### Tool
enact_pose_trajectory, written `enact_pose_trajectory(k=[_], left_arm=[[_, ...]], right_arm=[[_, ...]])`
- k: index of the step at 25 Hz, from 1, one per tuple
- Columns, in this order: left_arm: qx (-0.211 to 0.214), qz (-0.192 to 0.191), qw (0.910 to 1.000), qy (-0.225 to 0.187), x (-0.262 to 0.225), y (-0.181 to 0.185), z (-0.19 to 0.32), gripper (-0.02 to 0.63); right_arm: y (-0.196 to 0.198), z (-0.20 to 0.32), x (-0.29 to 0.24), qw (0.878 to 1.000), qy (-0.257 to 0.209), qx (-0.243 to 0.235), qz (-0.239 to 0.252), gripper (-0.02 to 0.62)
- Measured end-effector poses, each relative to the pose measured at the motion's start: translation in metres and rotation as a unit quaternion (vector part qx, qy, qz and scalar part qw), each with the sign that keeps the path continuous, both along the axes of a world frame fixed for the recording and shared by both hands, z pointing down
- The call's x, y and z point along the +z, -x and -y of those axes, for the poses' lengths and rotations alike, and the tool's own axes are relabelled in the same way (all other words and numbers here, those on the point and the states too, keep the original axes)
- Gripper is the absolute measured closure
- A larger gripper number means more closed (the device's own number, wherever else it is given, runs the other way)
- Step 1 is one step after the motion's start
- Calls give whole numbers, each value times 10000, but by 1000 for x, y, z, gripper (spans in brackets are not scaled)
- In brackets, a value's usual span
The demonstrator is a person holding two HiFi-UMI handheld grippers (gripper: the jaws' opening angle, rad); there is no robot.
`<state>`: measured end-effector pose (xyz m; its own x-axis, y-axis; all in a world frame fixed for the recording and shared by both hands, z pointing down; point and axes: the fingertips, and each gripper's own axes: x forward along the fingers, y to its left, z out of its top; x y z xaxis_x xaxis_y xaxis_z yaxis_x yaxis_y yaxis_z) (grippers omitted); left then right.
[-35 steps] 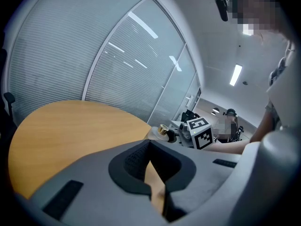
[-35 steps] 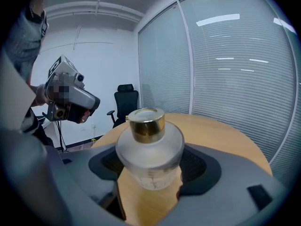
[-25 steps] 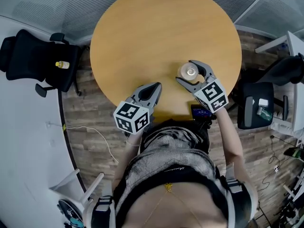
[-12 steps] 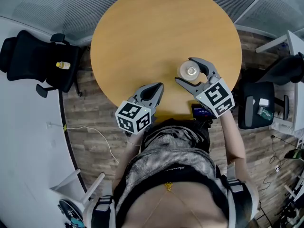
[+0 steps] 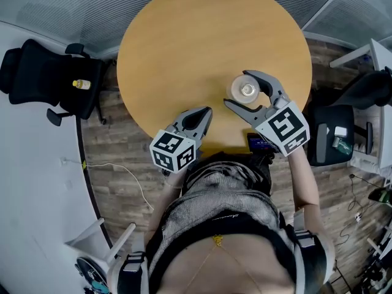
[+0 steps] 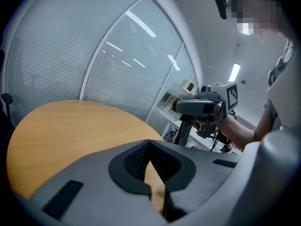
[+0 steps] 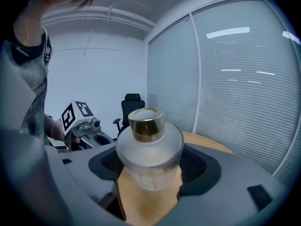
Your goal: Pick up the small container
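The small container (image 5: pixel 247 90) is a frosted glass bottle with a gold cap, standing upright between the jaws of my right gripper (image 5: pixel 238 89). That gripper is shut on its round body and holds it just above the near right part of the round wooden table (image 5: pixel 184 35). In the right gripper view the bottle (image 7: pixel 149 147) fills the space between both pads. My left gripper (image 5: pixel 203 113) hovers at the table's near edge, shut and holding nothing. In the left gripper view the jaws (image 6: pixel 153 185) meet at their tips, and the right gripper shows beyond them.
A black office chair (image 5: pixel 43 78) with a small yellow bottle (image 5: pixel 80 84) on its seat stands left of the table. Another chair (image 5: pixel 331 136) stands to the right. A dark device (image 5: pixel 258 143) lies by the table's near edge. A white cable (image 5: pixel 116 167) runs across the floor.
My right gripper has risen a little with the bottle in it and drifted slightly right. The left gripper has barely moved.
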<state>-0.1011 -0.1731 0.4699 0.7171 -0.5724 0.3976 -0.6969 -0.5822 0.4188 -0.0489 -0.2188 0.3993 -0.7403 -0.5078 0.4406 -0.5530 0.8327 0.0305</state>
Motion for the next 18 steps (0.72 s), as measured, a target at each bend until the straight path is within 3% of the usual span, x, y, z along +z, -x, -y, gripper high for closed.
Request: enact_pose_trajectory(k=[18], left_arm=[[65,1,10000,22,1,-4,-3,601]], right_arm=[[3,-7,-10,9999,62,-67,92,254]])
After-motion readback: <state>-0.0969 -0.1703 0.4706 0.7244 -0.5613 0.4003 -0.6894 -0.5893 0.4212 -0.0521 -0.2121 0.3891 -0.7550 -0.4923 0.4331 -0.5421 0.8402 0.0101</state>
